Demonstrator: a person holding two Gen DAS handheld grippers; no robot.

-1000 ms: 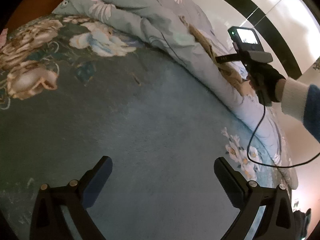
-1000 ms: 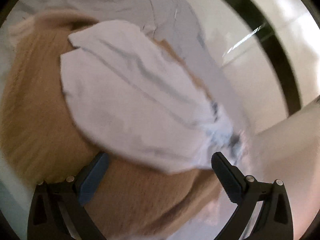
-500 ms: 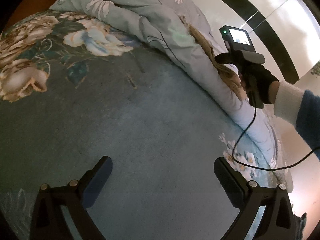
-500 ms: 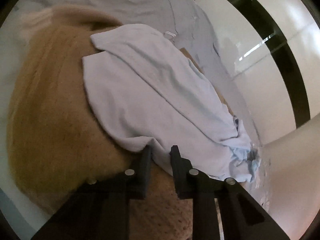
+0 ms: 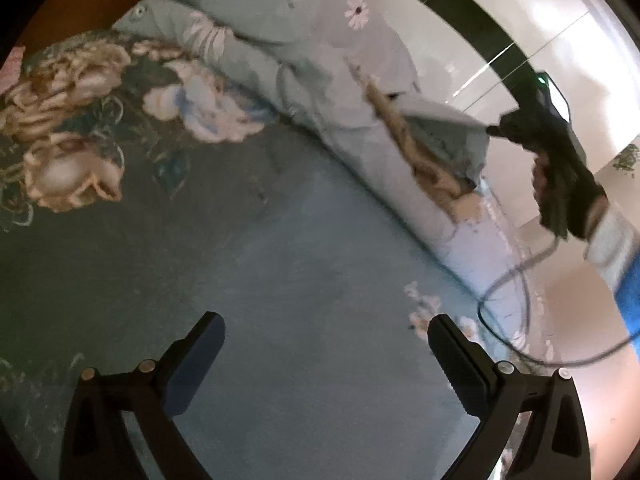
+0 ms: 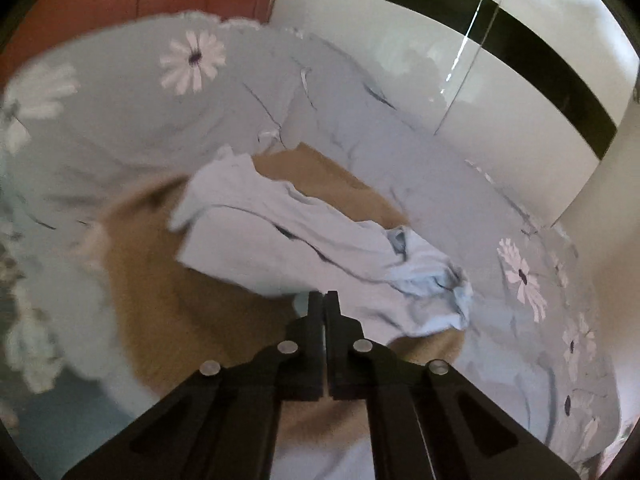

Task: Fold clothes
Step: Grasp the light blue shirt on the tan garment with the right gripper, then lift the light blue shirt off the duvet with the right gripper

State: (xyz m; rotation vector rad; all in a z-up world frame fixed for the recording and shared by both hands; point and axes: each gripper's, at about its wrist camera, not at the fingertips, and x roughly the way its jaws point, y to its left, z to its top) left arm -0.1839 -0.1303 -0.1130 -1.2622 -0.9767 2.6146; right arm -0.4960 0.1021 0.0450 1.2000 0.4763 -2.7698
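A pale blue garment lies crumpled on a tan knitted sweater on the quilt. My right gripper is shut on the near edge of the pale blue garment and lifts it off the sweater. In the left wrist view the right gripper holds the garment stretched up over the tan sweater. My left gripper is open and empty, hovering above the blue bedspread.
A light blue daisy quilt is bunched along the bed's far side, also in the left wrist view. The bedspread has large flower prints at the left. A cable hangs from the right gripper. A white wall lies beyond.
My right gripper closed on the pale blue garment's edge and pulled back and up, lifting it off the sweater. My left gripper stayed open and shifted slightly over the bedspread.
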